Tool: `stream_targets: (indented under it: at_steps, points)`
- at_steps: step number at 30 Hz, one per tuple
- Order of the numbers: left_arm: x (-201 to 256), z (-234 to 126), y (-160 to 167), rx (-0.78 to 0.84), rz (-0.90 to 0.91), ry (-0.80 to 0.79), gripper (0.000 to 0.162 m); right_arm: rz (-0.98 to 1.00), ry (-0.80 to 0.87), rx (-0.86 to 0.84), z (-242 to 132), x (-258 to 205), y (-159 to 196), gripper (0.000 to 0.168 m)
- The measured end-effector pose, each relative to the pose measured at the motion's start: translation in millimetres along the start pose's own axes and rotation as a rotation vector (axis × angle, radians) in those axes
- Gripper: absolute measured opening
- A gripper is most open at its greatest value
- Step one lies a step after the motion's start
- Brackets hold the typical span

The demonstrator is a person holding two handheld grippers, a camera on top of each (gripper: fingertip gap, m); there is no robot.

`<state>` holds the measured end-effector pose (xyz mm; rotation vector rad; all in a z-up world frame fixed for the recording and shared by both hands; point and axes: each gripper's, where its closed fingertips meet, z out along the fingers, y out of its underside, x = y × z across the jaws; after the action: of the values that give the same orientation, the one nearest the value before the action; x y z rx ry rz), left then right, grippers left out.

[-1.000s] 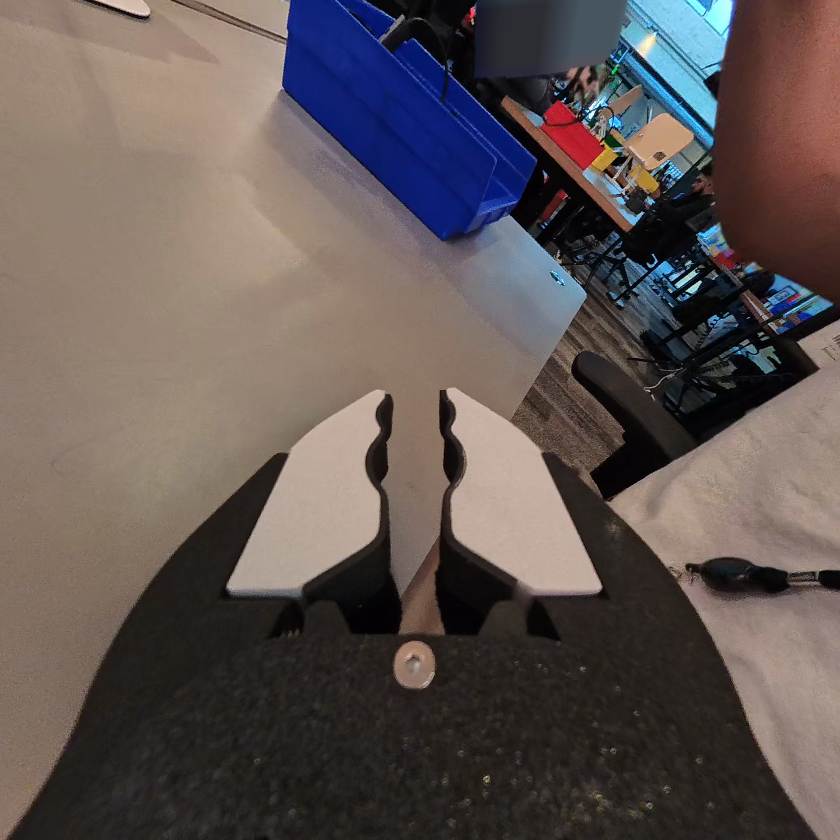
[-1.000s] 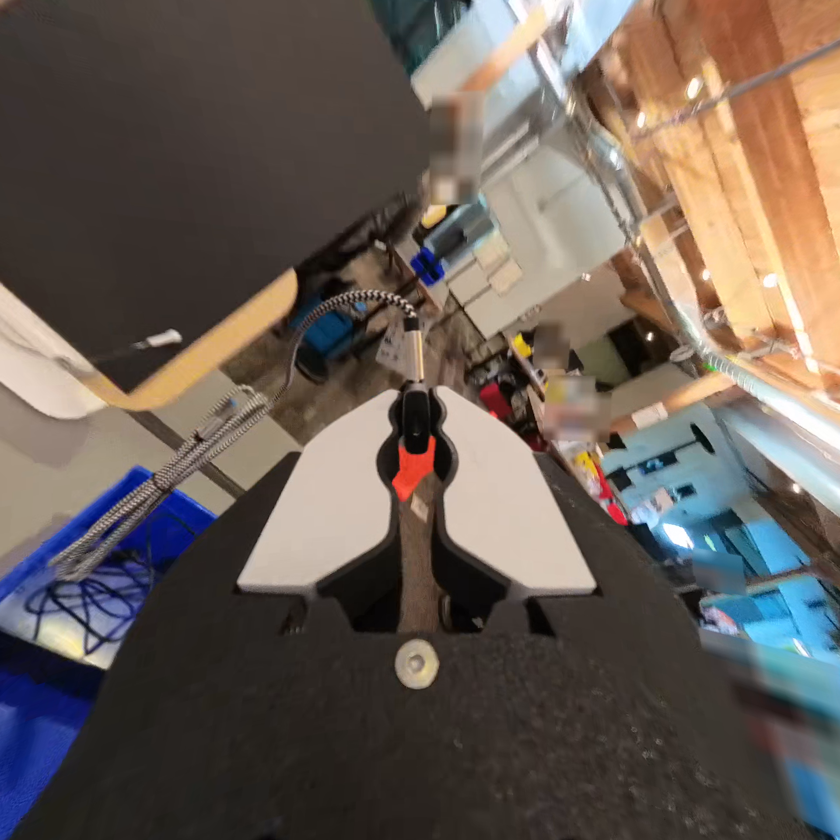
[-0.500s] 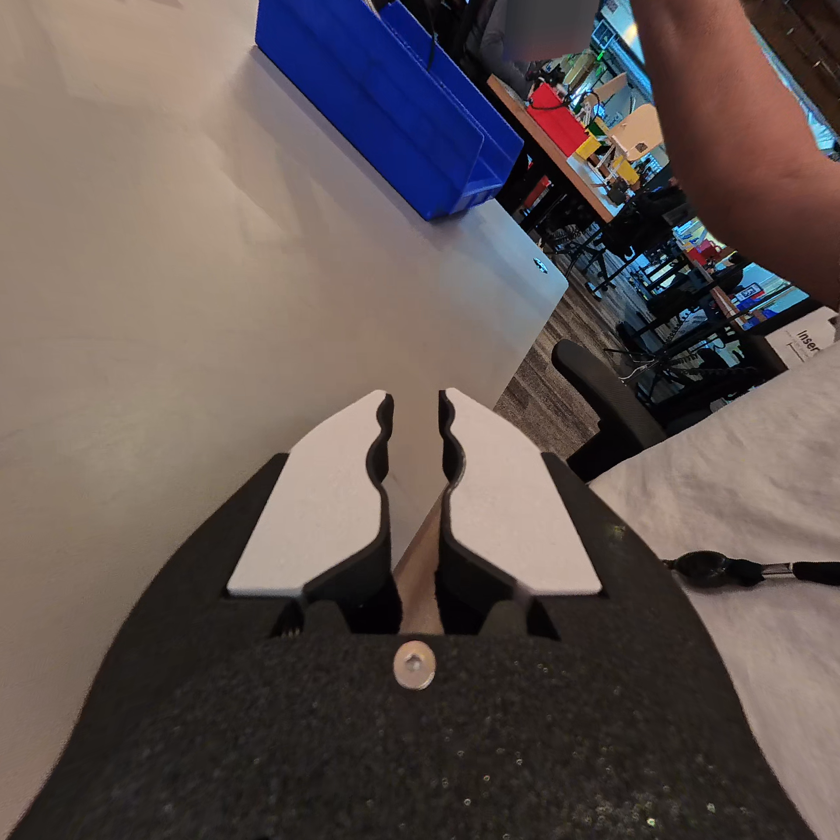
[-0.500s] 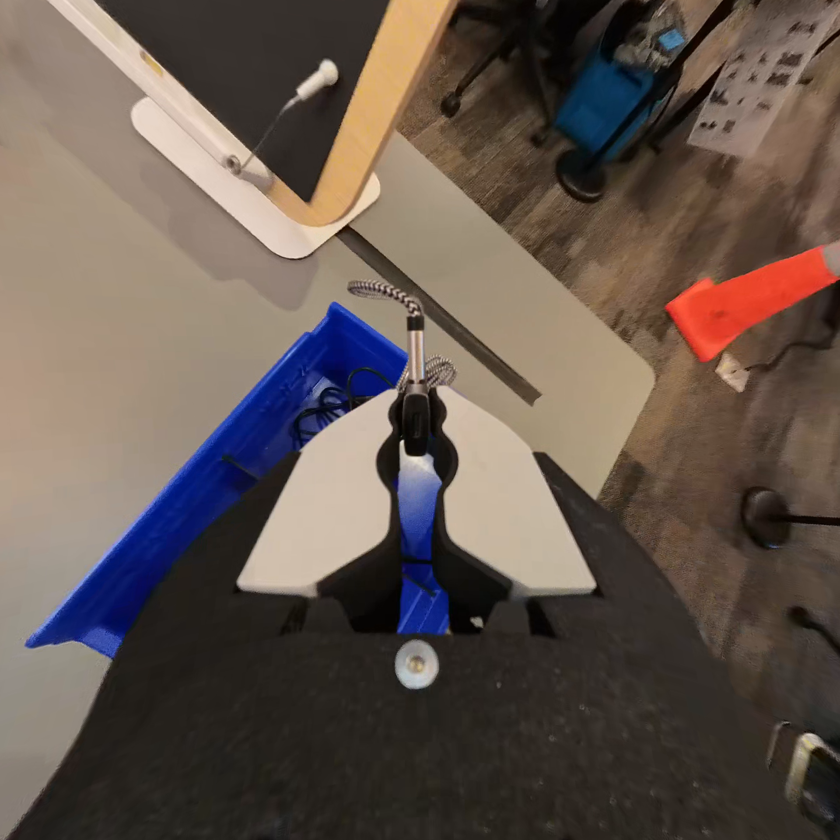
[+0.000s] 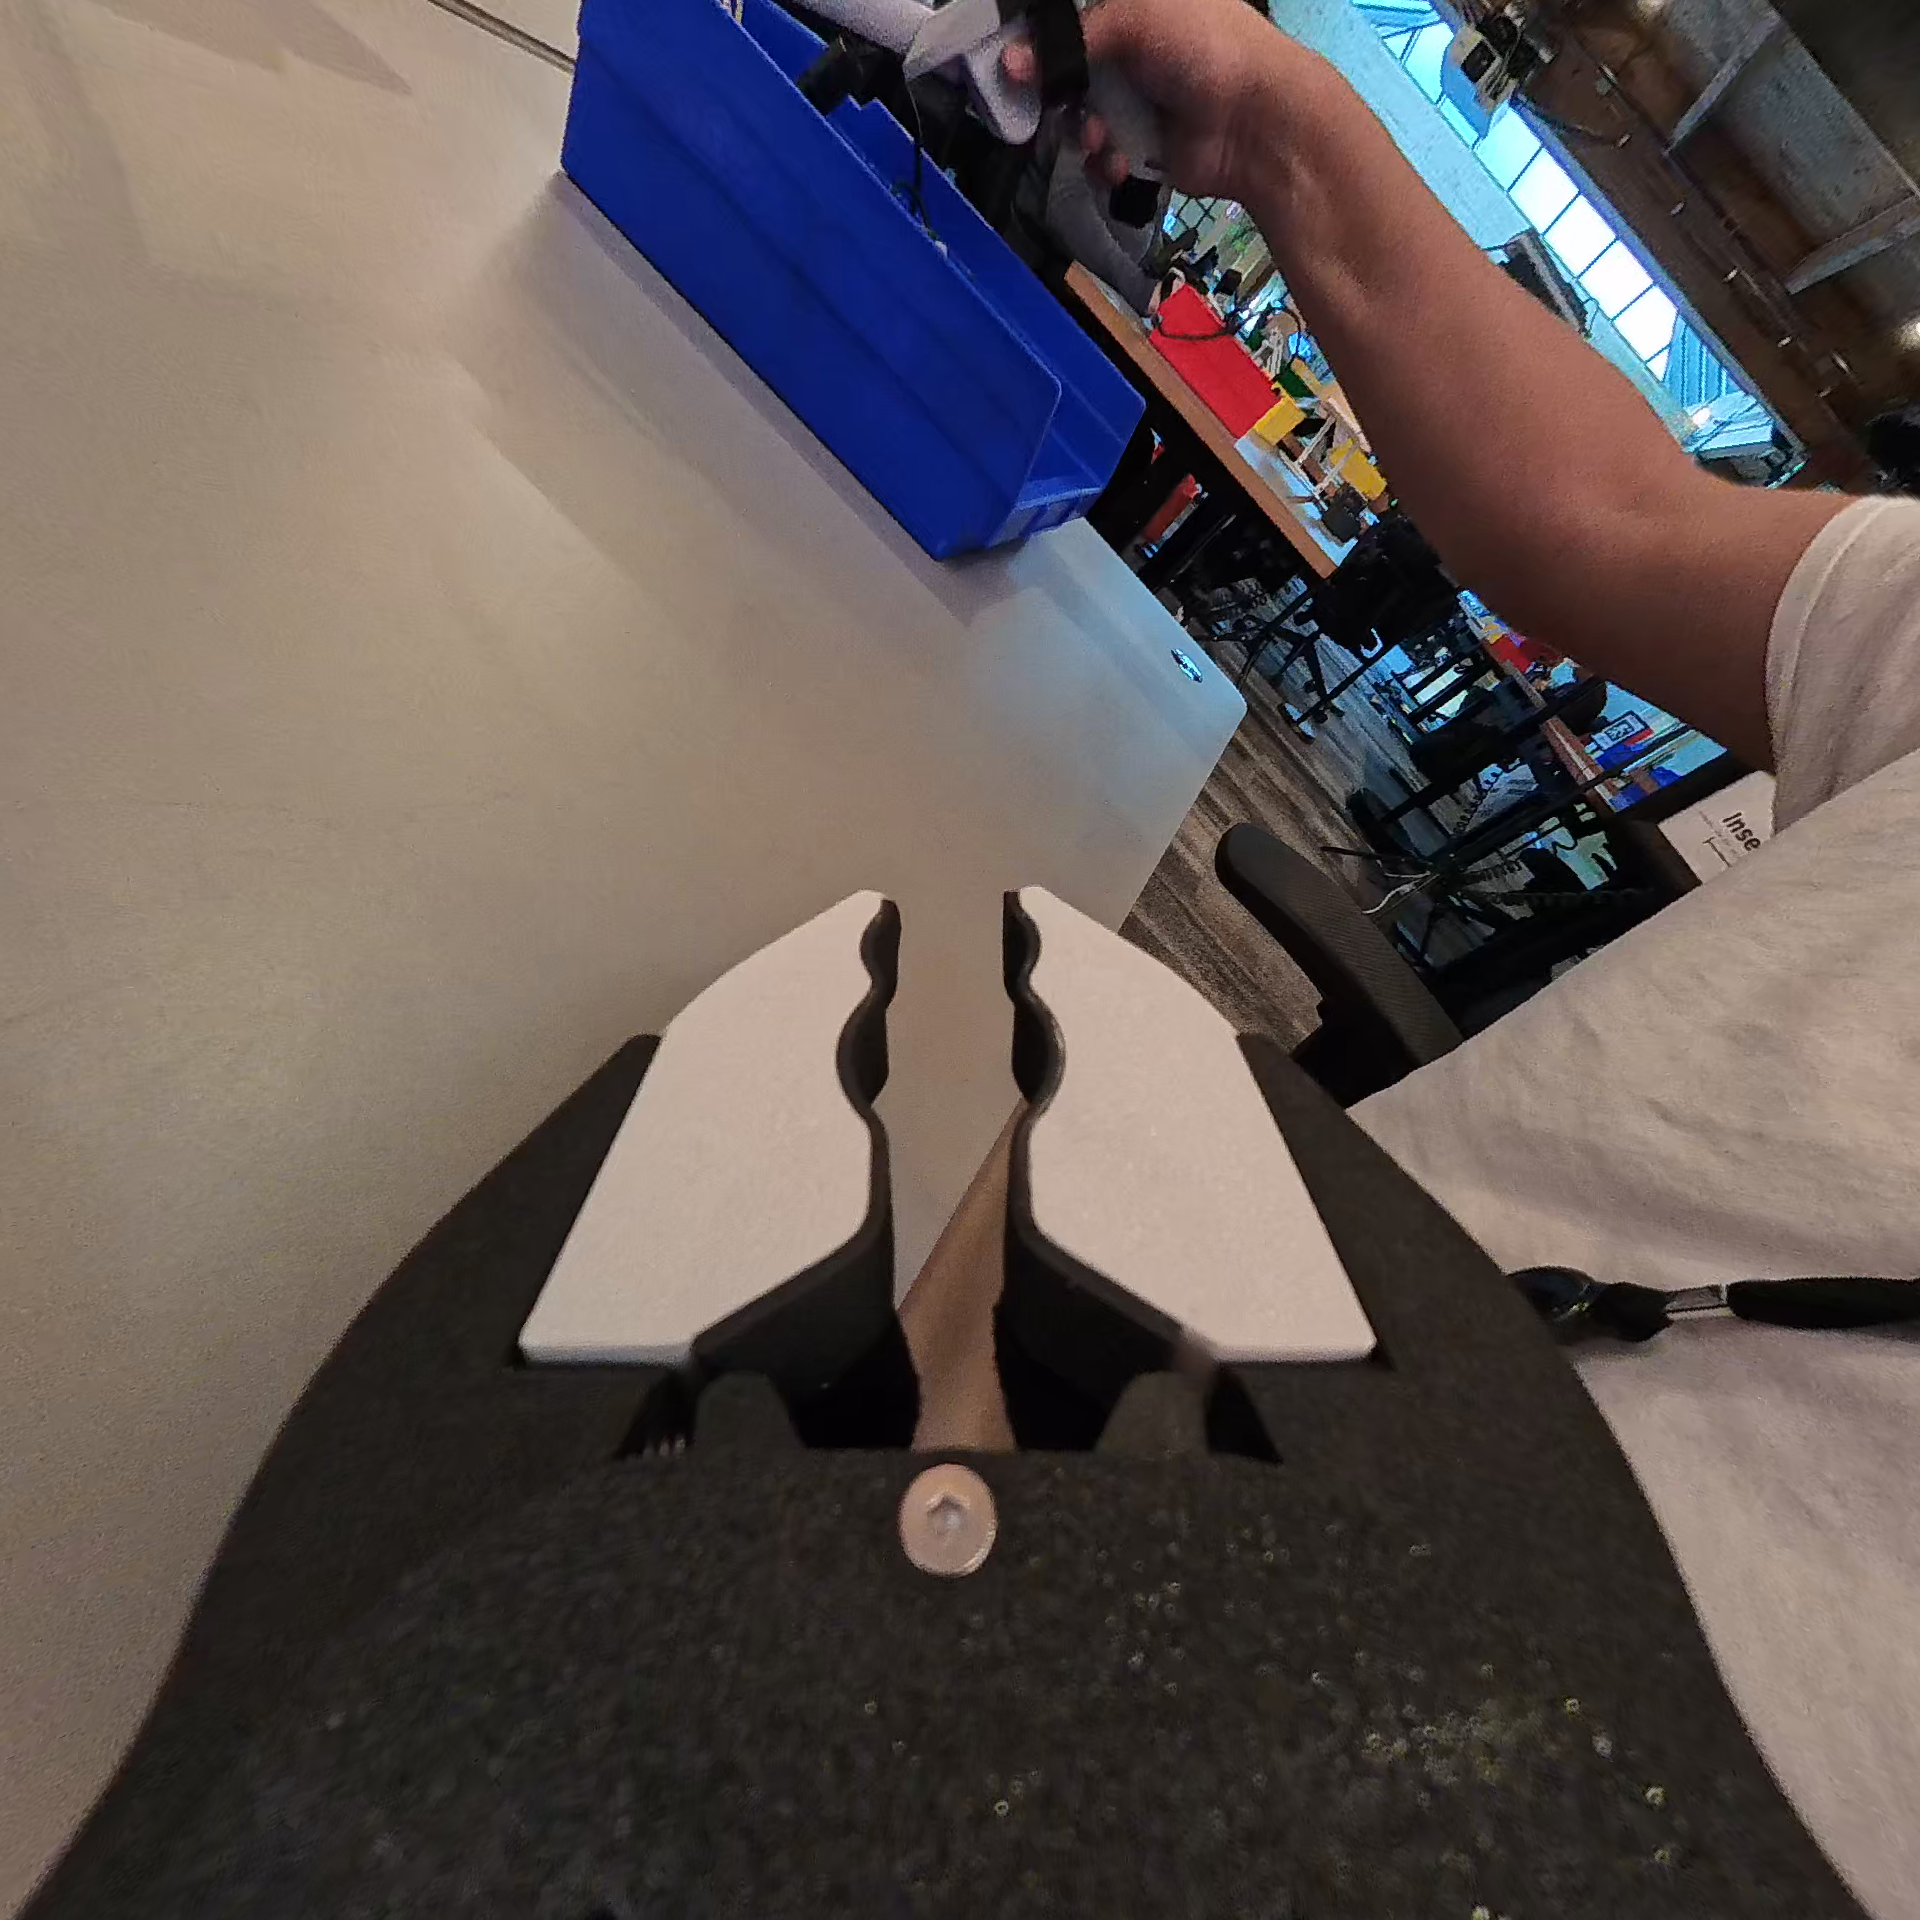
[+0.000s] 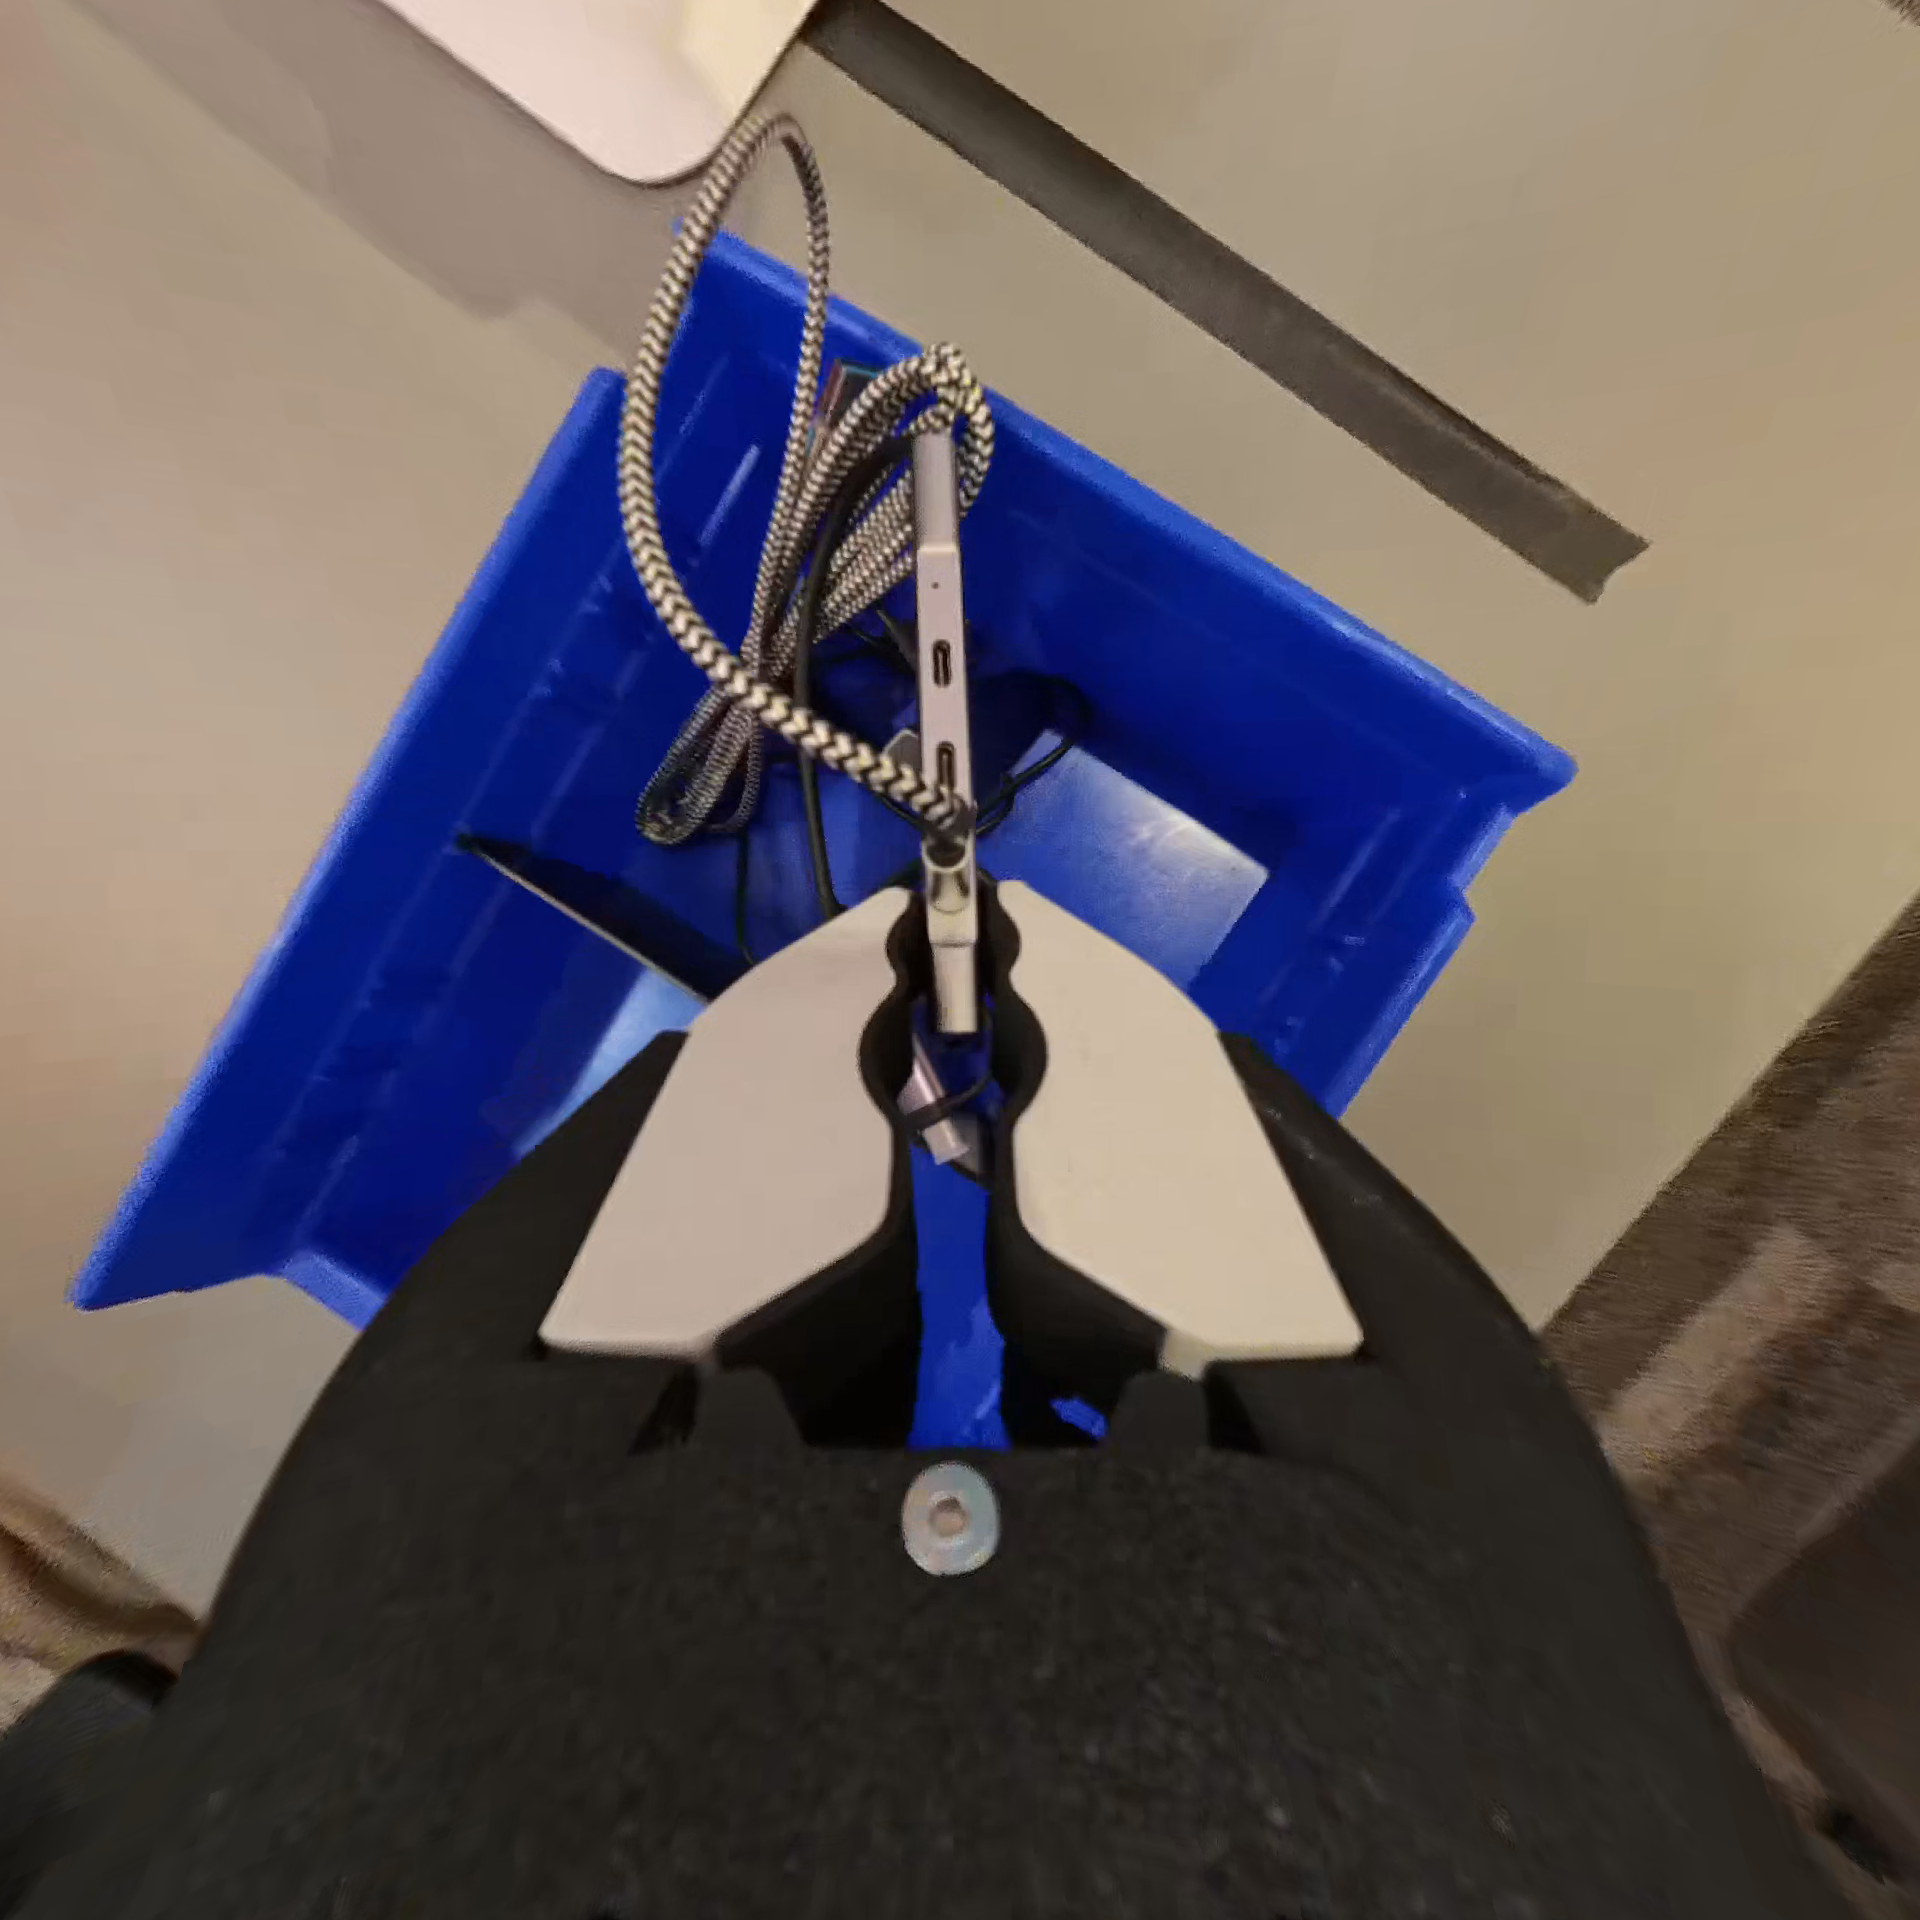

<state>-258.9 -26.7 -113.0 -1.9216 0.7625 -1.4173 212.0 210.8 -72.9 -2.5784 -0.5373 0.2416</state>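
The right gripper [image 6: 948, 904] has swung down from facing the workshop to hang over the blue bin [image 6: 1247, 675] on the pale table [image 5: 312, 727], clamped on the metal plug [image 6: 951, 940] of a braided cable [image 6: 665, 312] looping into the bin. The left gripper [image 5: 943, 914] stays over bare tabletop near the edge, jaws apart and empty, chairs and benches beyond

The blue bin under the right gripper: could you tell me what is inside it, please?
Inside the blue bin lie thin black wires and a loop of braided cable. The right gripper covers the near part.
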Motion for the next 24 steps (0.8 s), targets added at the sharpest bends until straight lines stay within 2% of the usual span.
stream_targets:
  at_steps: [5,8,14,16,19,22,24]
  points:
    - [-1.1,-2.5,-3.1,0.019,-0.008,-0.002,0.018,-0.171,0.227,-0.088,-11.5,25.7,3.7,0.013]
    - [-1.0,-3.5,-4.2,0.028,-0.013,0.001,0.018,-0.27,0.183,-0.126,-18.1,28.6,-4.9,0.011]
    - [-3.4,-3.9,-4.8,0.029,-0.012,-0.011,0.019,-0.593,0.098,-0.364,-18.1,33.4,-4.7,0.009]
    - [-3.3,-3.3,-4.8,0.026,-0.012,-0.008,0.019,-0.562,0.053,-0.458,1.1,36.5,10.1,0.009]
    - [-3.7,-5.1,-7.4,0.043,0.002,-0.021,0.019,-0.39,0.043,-0.542,34.8,47.7,32.7,0.013]
    - [-11.3,-15.9,-17.3,0.095,0.061,-0.097,0.024,-0.319,0.012,-0.468,50.4,40.1,37.0,0.029]
    - [-24.2,-31.3,-28.9,0.14,0.137,-0.209,0.027,-0.339,0.067,-0.352,38.9,39.7,22.9,0.04]
